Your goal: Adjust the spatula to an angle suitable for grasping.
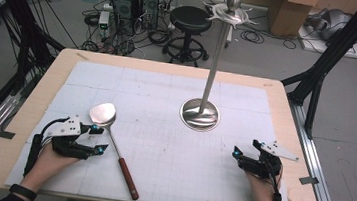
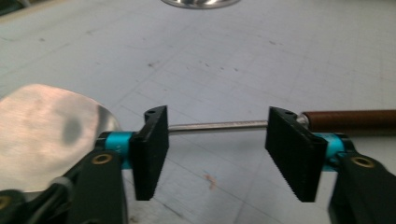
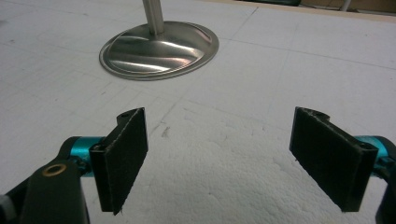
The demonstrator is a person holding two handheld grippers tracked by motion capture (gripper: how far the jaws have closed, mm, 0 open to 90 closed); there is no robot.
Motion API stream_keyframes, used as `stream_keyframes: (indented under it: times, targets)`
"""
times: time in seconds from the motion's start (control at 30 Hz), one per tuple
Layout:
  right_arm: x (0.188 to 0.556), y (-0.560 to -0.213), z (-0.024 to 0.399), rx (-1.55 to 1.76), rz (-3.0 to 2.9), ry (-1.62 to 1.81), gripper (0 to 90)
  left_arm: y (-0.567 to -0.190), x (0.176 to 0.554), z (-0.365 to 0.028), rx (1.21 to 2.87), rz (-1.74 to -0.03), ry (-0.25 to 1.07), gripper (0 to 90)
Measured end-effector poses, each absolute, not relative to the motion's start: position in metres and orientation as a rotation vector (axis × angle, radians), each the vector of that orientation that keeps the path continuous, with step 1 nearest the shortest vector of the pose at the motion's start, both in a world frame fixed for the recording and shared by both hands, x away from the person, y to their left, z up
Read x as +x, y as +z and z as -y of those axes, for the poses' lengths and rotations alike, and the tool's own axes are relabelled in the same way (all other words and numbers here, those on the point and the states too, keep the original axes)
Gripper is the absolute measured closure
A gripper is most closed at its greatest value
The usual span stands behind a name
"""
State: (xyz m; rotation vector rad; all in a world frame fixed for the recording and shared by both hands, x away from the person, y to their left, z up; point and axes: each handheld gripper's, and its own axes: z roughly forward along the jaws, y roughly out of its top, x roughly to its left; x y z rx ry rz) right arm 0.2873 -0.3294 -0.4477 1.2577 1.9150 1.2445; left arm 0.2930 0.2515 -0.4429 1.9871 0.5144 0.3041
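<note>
Steel spatula with a brown wooden handle (image 1: 113, 146) lies on the white mat, blade far, handle near, just right of the left gripper (image 1: 96, 139); jaws apart, thin shank crosswise beyond them. Right gripper (image 1: 244, 152), also apart, sits well off, so left looks better placed.

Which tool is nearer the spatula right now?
Left. The left tool sits right beside the spatula, jaws open toward its shaft; the right tool is far across the mat, open.
</note>
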Motion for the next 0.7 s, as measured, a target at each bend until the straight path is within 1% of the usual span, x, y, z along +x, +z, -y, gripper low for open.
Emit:
stream_keyframes:
  times: [0.07,0.13,0.17,0.2,0.23,0.27,0.3,0.47,0.6,0.7]
  targets:
    - [0.287,-0.448,0.329,1.257,-1.914,1.245,18.6,-0.443,0.291,-0.250,2.002,-0.490,0.272,47.6]
    - [0.287,-0.448,0.329,1.253,-1.917,1.242,18.5,-0.443,0.289,-0.248,2.007,-0.465,0.243,55.7]
    - [0.287,-0.448,0.329,1.255,-1.916,1.243,18.5,-0.443,0.289,-0.248,2.007,-0.465,0.243,57.9]
    - [0.287,-0.448,0.329,1.255,-1.916,1.243,18.5,-0.443,0.288,-0.247,2.019,-0.451,0.229,57.9]
    - [0.287,-0.448,0.330,1.252,-1.916,1.243,18.5,-0.443,0.285,-0.245,2.034,-0.422,0.200,65.4]
    - [0.287,-0.448,0.330,1.254,-1.917,1.243,18.6,-0.443,0.285,-0.245,2.034,-0.422,0.200,68.3]
    - [0.287,-0.448,0.330,1.251,-1.917,1.242,18.6,-0.443,0.282,-0.243,2.045,-0.392,0.173,72.3]
    - [0.287,-0.448,0.329,1.252,-1.918,1.239,18.6,-0.443,0.274,-0.239,2.044,-0.323,0.122,86.0]
    - [0.288,-0.448,0.329,1.250,-1.921,1.235,18.7,-0.445,0.271,-0.234,2.047,-0.315,0.092,89.2]
    - [0.288,-0.448,0.329,1.246,-1.924,1.233,18.7,-0.447,0.271,-0.231,2.056,-0.327,0.084,89.6]
